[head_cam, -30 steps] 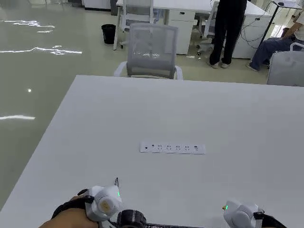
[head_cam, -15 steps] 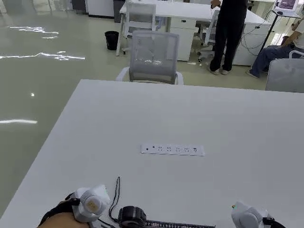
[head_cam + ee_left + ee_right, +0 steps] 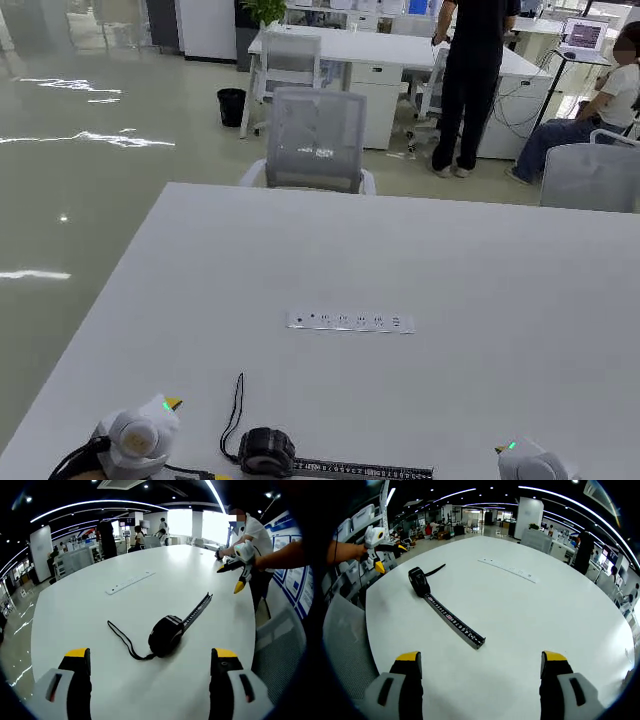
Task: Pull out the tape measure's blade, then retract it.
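A black tape measure (image 3: 265, 450) lies on the white table (image 3: 400, 250) near its front edge. Its blade (image 3: 365, 467) is drawn out flat to the right, and a black wrist strap (image 3: 233, 415) curls off its left side. My left gripper (image 3: 165, 410) is left of the case and apart from it. In the left gripper view it (image 3: 151, 653) stands open, the case (image 3: 165, 634) lying just beyond the yellow tips. My right gripper (image 3: 530, 462) is to the right of the blade's end. Its own view shows it (image 3: 481, 656) open, with the blade's hook end (image 3: 479, 642) just ahead.
A white power strip (image 3: 350, 322) lies flat in the middle of the table. A grey mesh chair (image 3: 315, 140) stands at the far edge. Beyond it are desks, a standing person (image 3: 475, 80) and a seated person (image 3: 600, 110).
My left gripper has drawn away leftward from the tape measure case. My right gripper has shifted slightly right. The tape measure lies with its blade out; the head camera has tilted.
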`<act>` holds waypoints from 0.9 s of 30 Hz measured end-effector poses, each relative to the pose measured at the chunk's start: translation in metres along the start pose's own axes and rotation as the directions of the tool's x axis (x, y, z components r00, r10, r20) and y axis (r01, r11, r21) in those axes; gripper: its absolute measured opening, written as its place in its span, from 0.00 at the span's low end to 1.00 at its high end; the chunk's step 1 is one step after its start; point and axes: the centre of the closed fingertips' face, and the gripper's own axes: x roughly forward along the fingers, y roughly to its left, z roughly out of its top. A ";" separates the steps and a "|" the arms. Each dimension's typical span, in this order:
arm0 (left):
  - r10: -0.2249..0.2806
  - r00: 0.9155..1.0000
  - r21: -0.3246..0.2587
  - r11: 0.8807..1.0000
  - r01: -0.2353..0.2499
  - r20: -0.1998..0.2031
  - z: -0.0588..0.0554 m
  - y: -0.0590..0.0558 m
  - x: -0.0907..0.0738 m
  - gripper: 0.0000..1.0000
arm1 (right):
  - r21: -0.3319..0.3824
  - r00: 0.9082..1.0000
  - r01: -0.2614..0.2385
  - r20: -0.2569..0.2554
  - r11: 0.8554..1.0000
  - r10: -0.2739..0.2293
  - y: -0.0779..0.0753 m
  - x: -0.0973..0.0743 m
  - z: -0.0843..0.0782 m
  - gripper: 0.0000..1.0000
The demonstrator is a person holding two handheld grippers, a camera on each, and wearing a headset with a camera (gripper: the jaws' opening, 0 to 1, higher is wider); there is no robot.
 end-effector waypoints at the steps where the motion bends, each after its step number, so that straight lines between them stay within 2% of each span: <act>1: 0.005 1.000 0.001 1.000 -0.005 0.005 -0.001 -0.001 -0.003 0.99 | 0.006 1.000 0.001 0.011 1.000 -0.001 0.001 -0.003 0.000 1.00; 3: 0.013 1.000 -0.010 1.000 -0.013 0.014 -0.004 -0.004 -0.009 0.99 | 0.046 1.000 0.000 0.029 0.999 -0.002 0.002 -0.009 -0.002 1.00; 8: 0.040 0.998 -0.050 0.998 -0.038 0.053 -0.005 -0.009 -0.024 0.99 | 0.047 0.999 0.011 0.044 0.999 -0.013 0.004 -0.021 -0.013 1.00; 13: 0.060 0.996 -0.075 0.996 -0.056 0.063 -0.013 -0.011 -0.038 0.99 | 0.090 0.997 0.030 0.067 0.996 -0.036 0.002 -0.032 -0.019 1.00; 19: 0.084 0.994 -0.076 0.994 -0.079 0.069 -0.026 -0.008 -0.054 0.99 | 0.086 0.994 0.052 0.088 0.995 -0.060 0.007 -0.045 -0.022 1.00; 27: 0.125 0.989 -0.135 0.984 -0.113 0.085 -0.041 0.002 -0.076 0.99 | 0.108 0.991 0.068 0.111 0.992 -0.081 0.015 -0.053 -0.027 1.00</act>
